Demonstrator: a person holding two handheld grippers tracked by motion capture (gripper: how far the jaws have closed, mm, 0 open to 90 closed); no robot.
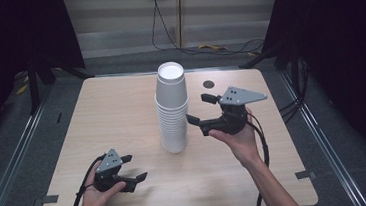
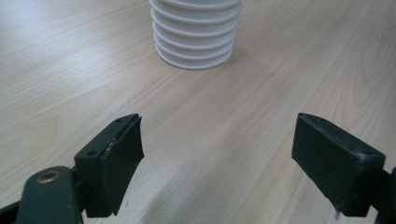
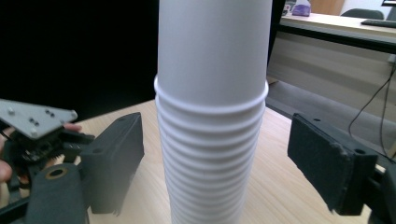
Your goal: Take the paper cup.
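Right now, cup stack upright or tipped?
Upright: the cup stack stands straight on the table, open right tongs beside it.

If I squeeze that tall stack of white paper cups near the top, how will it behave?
The stack of paper cups looks tall and narrow-based, so it probably tips easily. The top cup sticks out loosely and may lift alone. Its thin walls likely dent.

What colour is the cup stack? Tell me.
White; the cup stack shows best in the right gripper view.

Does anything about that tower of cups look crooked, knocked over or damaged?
Mostly no: the stack of white paper cups stands upright on the table, nothing spilled. One oddity: the top cup sits much higher than the tightly nested ones below.
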